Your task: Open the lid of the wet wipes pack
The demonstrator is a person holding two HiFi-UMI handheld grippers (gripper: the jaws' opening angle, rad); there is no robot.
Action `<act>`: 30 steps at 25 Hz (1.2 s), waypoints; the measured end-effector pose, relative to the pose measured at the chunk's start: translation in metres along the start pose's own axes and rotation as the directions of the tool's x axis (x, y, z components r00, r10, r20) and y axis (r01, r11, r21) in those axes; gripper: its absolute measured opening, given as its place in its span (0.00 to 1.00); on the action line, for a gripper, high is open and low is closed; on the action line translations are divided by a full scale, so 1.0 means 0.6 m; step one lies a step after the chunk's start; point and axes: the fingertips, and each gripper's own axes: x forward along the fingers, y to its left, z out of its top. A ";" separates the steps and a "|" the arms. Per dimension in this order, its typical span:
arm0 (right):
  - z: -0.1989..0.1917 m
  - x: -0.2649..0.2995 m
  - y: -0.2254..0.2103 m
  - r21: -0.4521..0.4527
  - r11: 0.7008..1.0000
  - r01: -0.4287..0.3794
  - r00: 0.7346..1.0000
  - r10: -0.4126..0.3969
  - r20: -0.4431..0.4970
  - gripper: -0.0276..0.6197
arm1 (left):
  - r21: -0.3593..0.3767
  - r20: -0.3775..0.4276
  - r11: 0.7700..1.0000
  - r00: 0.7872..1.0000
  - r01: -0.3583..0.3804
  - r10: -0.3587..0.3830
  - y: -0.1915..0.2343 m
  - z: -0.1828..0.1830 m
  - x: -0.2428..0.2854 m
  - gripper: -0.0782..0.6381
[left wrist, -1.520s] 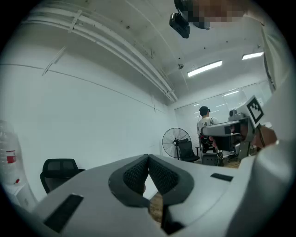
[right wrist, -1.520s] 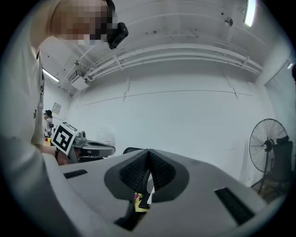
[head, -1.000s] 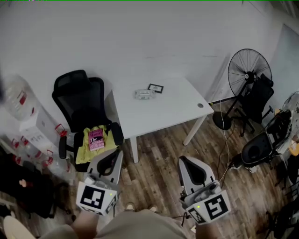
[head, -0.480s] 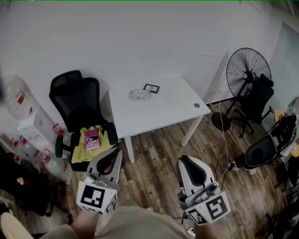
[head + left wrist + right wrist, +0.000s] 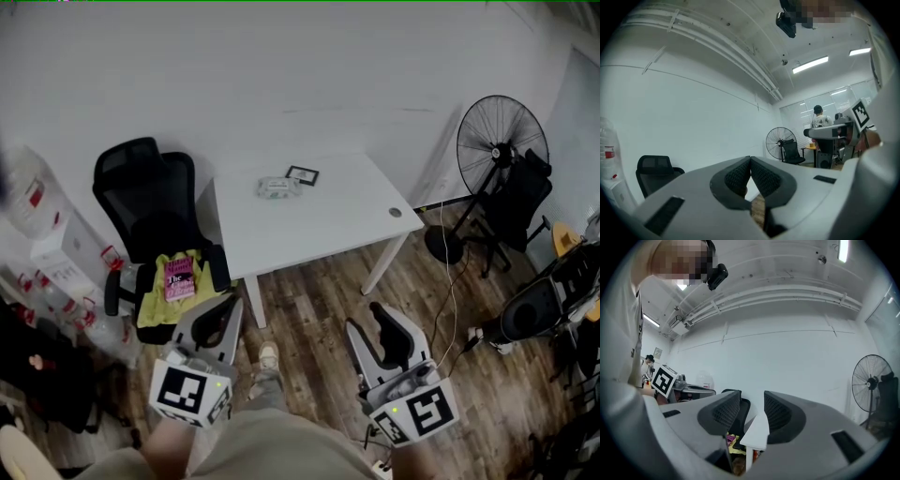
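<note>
Head view: wet wipes pack [image 5: 278, 187] on bench [image 5: 328, 223] at 12 o'clock; left gripper [image 5: 228, 309] closed, empty; right gripper [image 5: 367, 319] opening, empty.

The wet wipes pack [image 5: 279, 187], a small pale oblong, lies flat on the white tabletop [image 5: 347, 220], toward its 11 o'clock corner. Its lid is too small to make out.

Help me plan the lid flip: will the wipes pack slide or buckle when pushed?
It would probably slide: the wipes pack lies flat on a smooth white table with nothing bracing it. It looks like a low, soft pouch, so it may dent rather than tip. It is too small here to judge the lid.
</note>
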 end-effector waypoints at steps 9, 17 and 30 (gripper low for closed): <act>-0.034 0.118 -0.079 -0.031 1.000 -0.003 0.998 0.002 -0.059 0.31 | -0.010 -0.019 1.000 1.000 0.018 -0.018 0.062 -0.022 0.132 0.14; -0.071 0.278 -0.150 -0.040 0.999 -0.022 0.991 0.017 -0.129 0.31 | -0.030 -0.057 0.999 0.998 0.036 -0.038 0.158 -0.045 0.280 0.14; -0.149 0.576 -0.250 -0.045 0.999 -0.014 0.969 0.002 -0.249 0.31 | -0.031 -0.140 0.997 0.987 0.069 -0.073 0.370 -0.107 0.511 0.14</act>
